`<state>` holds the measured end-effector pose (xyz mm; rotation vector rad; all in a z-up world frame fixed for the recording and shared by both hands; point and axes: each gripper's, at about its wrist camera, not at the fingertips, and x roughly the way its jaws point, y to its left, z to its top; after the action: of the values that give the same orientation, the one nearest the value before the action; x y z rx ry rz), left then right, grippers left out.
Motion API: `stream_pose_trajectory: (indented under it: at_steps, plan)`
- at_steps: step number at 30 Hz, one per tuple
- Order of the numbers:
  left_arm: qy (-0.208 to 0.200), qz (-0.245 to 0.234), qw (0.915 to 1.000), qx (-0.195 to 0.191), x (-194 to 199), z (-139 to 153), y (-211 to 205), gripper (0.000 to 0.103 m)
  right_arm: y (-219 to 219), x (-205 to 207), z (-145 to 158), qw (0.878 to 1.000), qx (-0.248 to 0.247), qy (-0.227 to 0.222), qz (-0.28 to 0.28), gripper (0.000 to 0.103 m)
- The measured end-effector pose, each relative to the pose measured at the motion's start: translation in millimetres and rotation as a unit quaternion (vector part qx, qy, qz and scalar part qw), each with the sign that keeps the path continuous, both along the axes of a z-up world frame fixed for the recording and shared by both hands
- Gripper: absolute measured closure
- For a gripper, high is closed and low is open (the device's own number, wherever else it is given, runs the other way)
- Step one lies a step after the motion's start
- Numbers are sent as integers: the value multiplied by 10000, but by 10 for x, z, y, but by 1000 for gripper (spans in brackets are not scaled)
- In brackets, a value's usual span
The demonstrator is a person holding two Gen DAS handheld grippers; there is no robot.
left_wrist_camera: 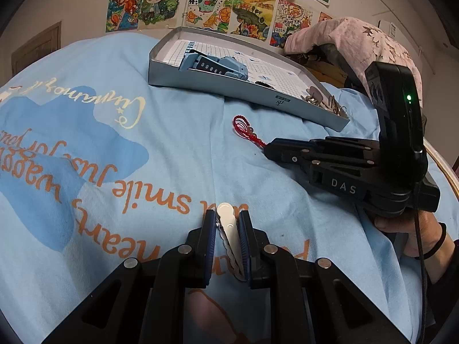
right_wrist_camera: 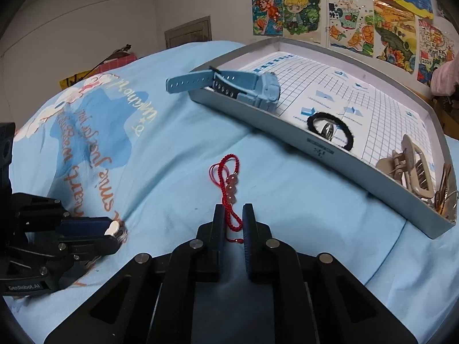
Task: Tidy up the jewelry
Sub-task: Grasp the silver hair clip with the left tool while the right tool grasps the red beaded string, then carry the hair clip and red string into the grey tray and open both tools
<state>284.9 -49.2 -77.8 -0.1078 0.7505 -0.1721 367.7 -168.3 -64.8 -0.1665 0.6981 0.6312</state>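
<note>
My left gripper (left_wrist_camera: 227, 220) is shut on a white hair clip (left_wrist_camera: 229, 229) just above the blue bedsheet; the clip also shows in the right wrist view (right_wrist_camera: 112, 228). My right gripper (right_wrist_camera: 233, 215) stands around the tail of a red cord bracelet (right_wrist_camera: 229, 180) with pink beads lying on the sheet; its jaws are slightly apart, with a gap beside the cord. The bracelet also shows in the left wrist view (left_wrist_camera: 243, 127). A grey box lid used as a tray (right_wrist_camera: 358, 169) holds a blue watch (right_wrist_camera: 258, 86), a black hair tie (right_wrist_camera: 330, 132), a ring (right_wrist_camera: 328, 130), a beige claw clip (right_wrist_camera: 413, 169) and keys.
The tray (left_wrist_camera: 229, 89) lies at the back of the bed, near the wall with children's drawings (left_wrist_camera: 229, 5). A pink cloth (left_wrist_camera: 358, 40) lies to its right. The sheet (left_wrist_camera: 114, 143) has printed orange lettering.
</note>
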Motion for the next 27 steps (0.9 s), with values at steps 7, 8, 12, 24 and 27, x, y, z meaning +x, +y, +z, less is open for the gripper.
stream_pose_trajectory:
  at_steps: [7,8,12,24,27]
  plan:
    - [7,-15,9999,-170,21,60,19,89,14,-59,12,9997,-117,-161,-156,96]
    - [-20,-3,9998,-186,18,92,11,89,4,-86,40,9994,-115,-252,-184,96]
    - [-235,33,9997,-60,-14,225,-50,89,-108,-206,200,9975,93,-609,-344,97]
    - [-850,45,9964,62,378,869,-283,89,-658,-225,664,9825,933,-1232,-1038,97]
    - [-936,-4,9956,40,647,986,-388,89,-867,-160,752,9742,1115,-1367,-1407,97]
